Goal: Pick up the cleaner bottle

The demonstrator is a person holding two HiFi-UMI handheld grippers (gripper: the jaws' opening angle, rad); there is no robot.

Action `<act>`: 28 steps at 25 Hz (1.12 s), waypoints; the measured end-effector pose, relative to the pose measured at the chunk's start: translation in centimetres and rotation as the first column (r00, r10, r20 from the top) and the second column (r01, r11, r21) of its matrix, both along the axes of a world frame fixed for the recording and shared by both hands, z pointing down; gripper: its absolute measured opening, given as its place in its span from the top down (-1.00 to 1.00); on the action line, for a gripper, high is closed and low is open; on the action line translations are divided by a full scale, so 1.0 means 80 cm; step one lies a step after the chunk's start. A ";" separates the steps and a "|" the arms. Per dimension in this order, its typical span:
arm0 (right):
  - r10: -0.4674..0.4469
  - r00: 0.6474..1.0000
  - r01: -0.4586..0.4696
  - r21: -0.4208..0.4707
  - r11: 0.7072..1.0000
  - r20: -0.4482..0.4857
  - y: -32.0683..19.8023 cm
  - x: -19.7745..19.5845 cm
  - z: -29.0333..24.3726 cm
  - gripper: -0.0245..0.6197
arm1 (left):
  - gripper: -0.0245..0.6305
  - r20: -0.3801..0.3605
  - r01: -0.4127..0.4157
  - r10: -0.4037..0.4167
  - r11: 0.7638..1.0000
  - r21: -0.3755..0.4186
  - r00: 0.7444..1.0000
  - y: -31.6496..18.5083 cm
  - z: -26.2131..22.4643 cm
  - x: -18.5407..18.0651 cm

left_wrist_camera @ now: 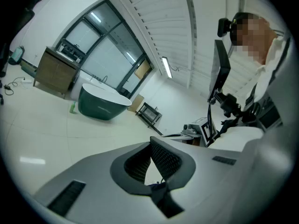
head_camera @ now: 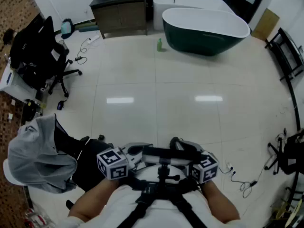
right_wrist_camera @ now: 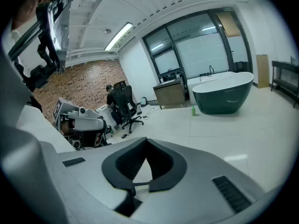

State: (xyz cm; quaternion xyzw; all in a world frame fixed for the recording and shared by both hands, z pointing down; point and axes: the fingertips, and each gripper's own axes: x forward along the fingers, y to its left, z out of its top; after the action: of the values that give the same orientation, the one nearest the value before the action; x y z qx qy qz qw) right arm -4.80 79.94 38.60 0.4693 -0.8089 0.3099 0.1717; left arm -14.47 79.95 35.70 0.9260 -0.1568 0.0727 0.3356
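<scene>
Left tongs (left_wrist_camera: pixel 150 148) and right tongs (right_wrist_camera: pixel 146 148) are both closed with nothing in them, held close to the person's chest. The green cleaner bottle (head_camera: pixel 159 44) stands upright on the floor (head_camera: pixel 142 80) just beside the dark bathtub (head_camera: pixel 204 30), well apart from both. Its label's too small to read.

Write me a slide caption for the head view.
Left hand-held gripper and right hand-held gripper, both shut and empty, far from the green cleaner bottle standing on the floor beside the bathtub.

Green bathtub (head_camera: pixel 205 30) on glossy white tiled floor (head_camera: pixel 156 103).
</scene>
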 end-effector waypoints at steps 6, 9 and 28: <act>-0.003 1.000 0.003 0.010 1.000 -0.009 -0.019 0.001 0.003 0.90 | 0.92 0.013 -0.004 0.004 1.000 0.023 1.000 -0.017 0.001 0.002; 0.000 1.000 0.000 0.006 1.000 -0.005 -0.020 0.000 0.003 0.90 | 0.92 0.006 0.009 -0.009 1.000 0.013 1.000 -0.020 0.002 -0.002; 0.057 0.997 -0.055 0.034 0.998 -0.053 -0.062 0.061 0.010 0.90 | 0.92 -0.010 0.156 -0.156 0.987 0.035 0.988 -0.078 -0.005 0.025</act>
State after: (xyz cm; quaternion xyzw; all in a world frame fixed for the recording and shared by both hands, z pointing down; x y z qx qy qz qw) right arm 0.08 75.00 39.37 0.5026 -0.7955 0.2886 0.1769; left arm -12.48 73.73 35.33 0.9170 -0.2288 0.0402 0.3243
